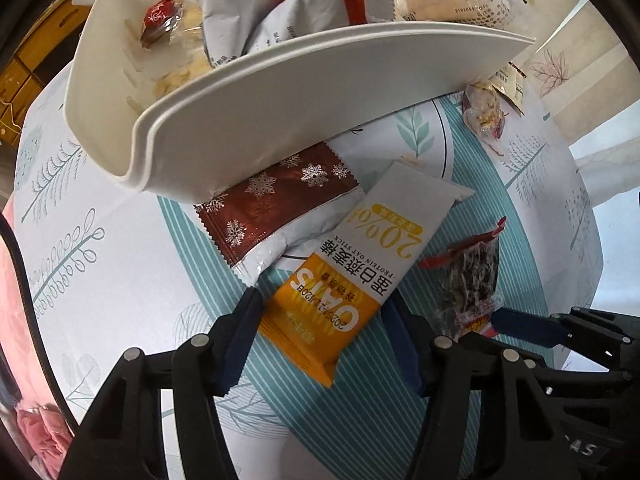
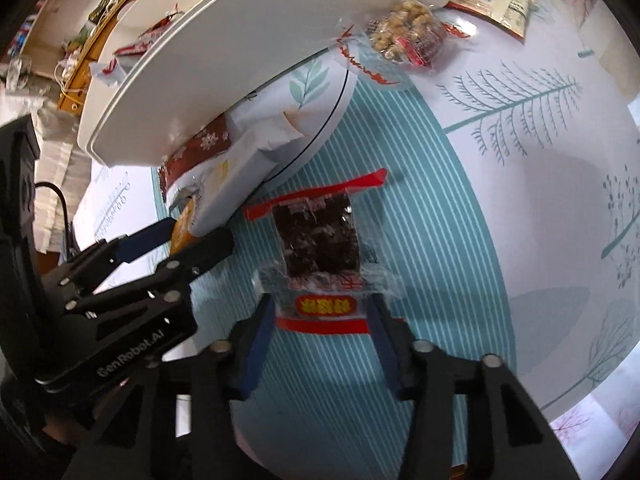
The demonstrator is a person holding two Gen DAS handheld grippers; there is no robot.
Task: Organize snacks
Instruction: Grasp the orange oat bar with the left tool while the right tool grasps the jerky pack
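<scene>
Jaws of the left gripper (image 1: 320, 332) stand apart around the orange end of the oat bar packet (image 1: 356, 268) without clearly pressing it, low in the left wrist frame, and those of the right gripper (image 2: 320, 320) stand apart on either side of the red-edged end of the dark seaweed packet (image 2: 318, 248) at lower centre of its frame. Both packets lie on the patterned desk (image 2: 500, 160), below the white tray (image 1: 280, 120) of snacks that fills the upper left, with a snowflake wrapper (image 1: 276, 208) tucked partly under its rim.
</scene>
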